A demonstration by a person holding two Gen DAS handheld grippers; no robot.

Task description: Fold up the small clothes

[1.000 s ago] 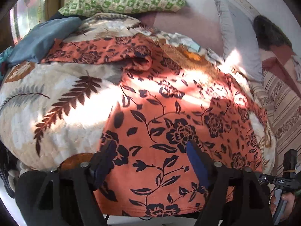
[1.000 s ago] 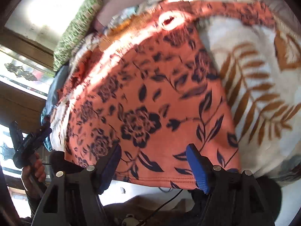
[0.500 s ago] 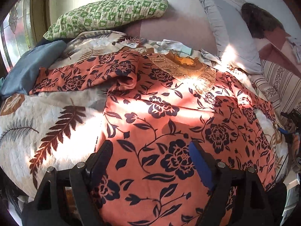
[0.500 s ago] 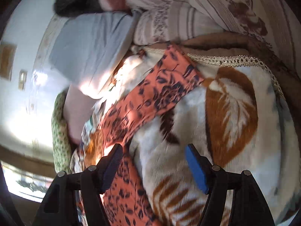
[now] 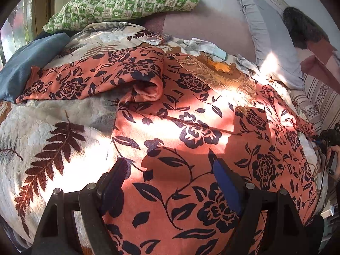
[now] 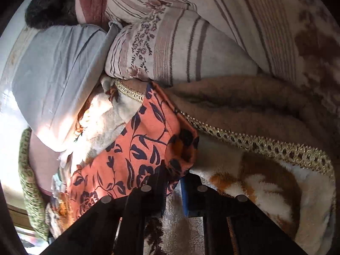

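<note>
An orange garment with black flowers lies spread flat on a leaf-patterned blanket. Its one sleeve stretches to the far left; its neckline has gold lace. My left gripper is open and empty, just above the garment's lower body. My right gripper is shut on the cuff of the other sleeve. That gripper also shows at the right edge of the left wrist view.
A green checked pillow, a grey pillow and a blue cloth lie at the far side. A striped floral quilt and a brown blanket with gold trim lie beside the sleeve.
My right gripper moved from the hem to the right sleeve and closed on its cuff. My left gripper moved forward over the garment's body and stayed open.
</note>
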